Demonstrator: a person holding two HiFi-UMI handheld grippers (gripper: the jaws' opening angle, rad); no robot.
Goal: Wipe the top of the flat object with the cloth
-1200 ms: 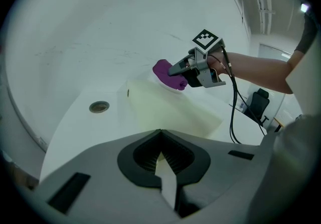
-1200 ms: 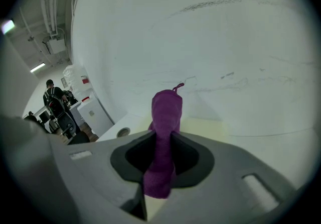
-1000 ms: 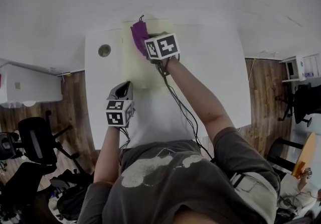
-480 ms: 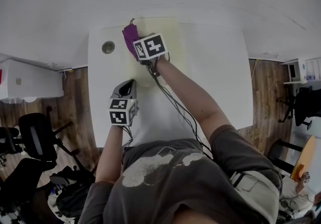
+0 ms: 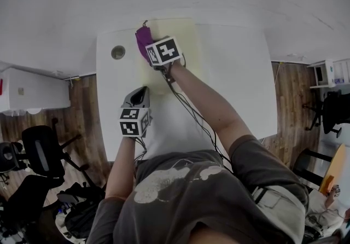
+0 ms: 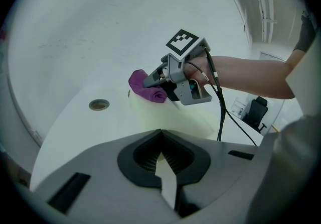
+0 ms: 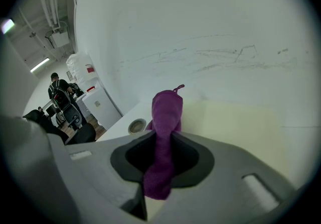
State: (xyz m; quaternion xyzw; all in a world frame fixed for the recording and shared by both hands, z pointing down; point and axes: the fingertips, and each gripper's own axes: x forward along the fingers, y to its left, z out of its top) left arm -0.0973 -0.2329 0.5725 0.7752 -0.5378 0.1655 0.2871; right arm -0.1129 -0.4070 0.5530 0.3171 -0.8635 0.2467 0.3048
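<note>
A pale yellow flat board (image 5: 178, 46) lies at the far side of the white table (image 5: 229, 84). My right gripper (image 5: 149, 46) is shut on a purple cloth (image 5: 143, 36) and holds it down on the board's left part, near the far corner. In the right gripper view the cloth (image 7: 165, 117) runs out between the jaws onto the board (image 7: 235, 127). My left gripper (image 5: 139, 93) is shut on nothing and rests by the board's near left corner. The left gripper view looks over the board (image 6: 165, 117) to the cloth (image 6: 144, 86) and the right gripper (image 6: 156, 79).
A round cable hole (image 5: 118, 51) sits in the table left of the board and also shows as the hole (image 6: 99, 104) and the hole (image 7: 136, 126). A white wall rises just behind the table. Black office chairs (image 5: 38, 155) stand on the wooden floor at the left.
My right gripper has slid the purple cloth leftward across the board, mostly in the first half second. The left gripper has stayed where it was.
</note>
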